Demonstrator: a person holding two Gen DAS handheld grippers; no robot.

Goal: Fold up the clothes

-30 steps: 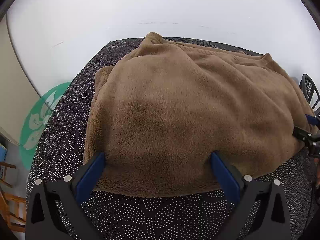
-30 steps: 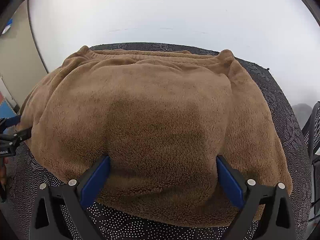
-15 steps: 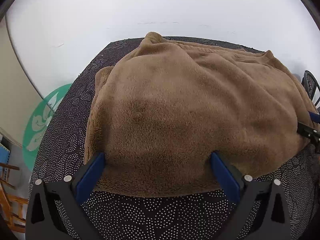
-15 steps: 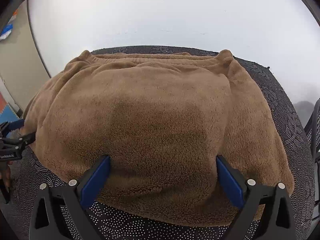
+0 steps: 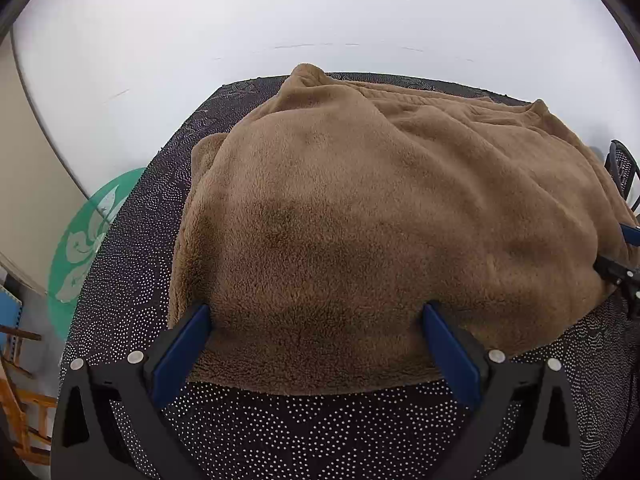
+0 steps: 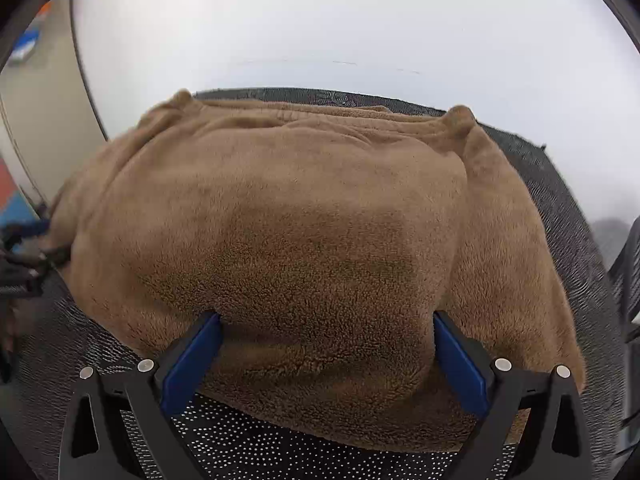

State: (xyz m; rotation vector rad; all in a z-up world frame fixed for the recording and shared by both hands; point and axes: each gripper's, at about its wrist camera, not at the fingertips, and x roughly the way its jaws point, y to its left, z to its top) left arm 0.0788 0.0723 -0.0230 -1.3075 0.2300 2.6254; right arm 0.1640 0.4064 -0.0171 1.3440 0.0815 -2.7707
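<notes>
A brown fleece garment (image 5: 380,200) lies spread in a mound on a black dotted mat (image 5: 320,432). My left gripper (image 5: 316,320) stands open, its blue fingers wide apart and straddling the garment's near hem. From the other side, the same fleece garment (image 6: 300,208) fills the right wrist view. My right gripper (image 6: 326,326) is open too, with its fingers set on either side of a bulge of fleece at the near edge. Each gripper shows small in the other's view: the right gripper (image 5: 618,268) at the far right, the left gripper (image 6: 24,256) at the far left.
The dotted mat (image 6: 280,456) extends past the garment on all sides. A green round panel with a white flower (image 5: 84,248) lies left of the mat. A dark mesh chair (image 5: 622,172) stands at the right edge. White surface lies beyond.
Both cameras have drawn back slightly, so the garment sits lower in the views. The right wrist view is blurred at its left edge. The fingers stay wide apart.
</notes>
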